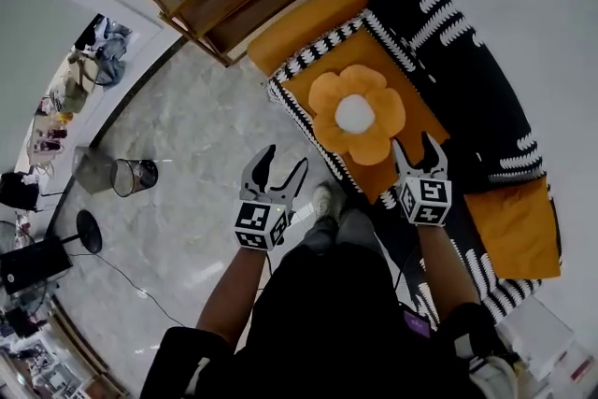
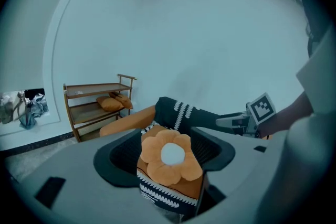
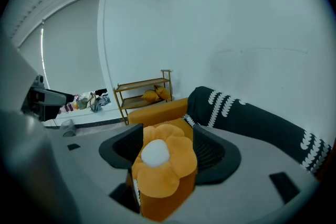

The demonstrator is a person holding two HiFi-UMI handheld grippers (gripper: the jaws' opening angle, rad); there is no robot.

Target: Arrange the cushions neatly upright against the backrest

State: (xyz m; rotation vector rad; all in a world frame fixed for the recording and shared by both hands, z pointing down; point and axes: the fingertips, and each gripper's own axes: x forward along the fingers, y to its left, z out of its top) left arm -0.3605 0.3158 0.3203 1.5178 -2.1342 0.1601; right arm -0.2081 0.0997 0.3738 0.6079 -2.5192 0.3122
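Both grippers open and empty here: the left gripper [image 1: 283, 165] hangs over the floor left of centre, and the right gripper [image 1: 417, 149] sits just lower right of the flower cushion [image 1: 357, 114]. That cushion lies flat mid-frame on the orange seat [image 1: 301, 91], apart from the black patterned backrest [image 1: 467, 61].

Flower cushion [image 1: 357, 114] — flat on sofa [image 1: 467, 70]
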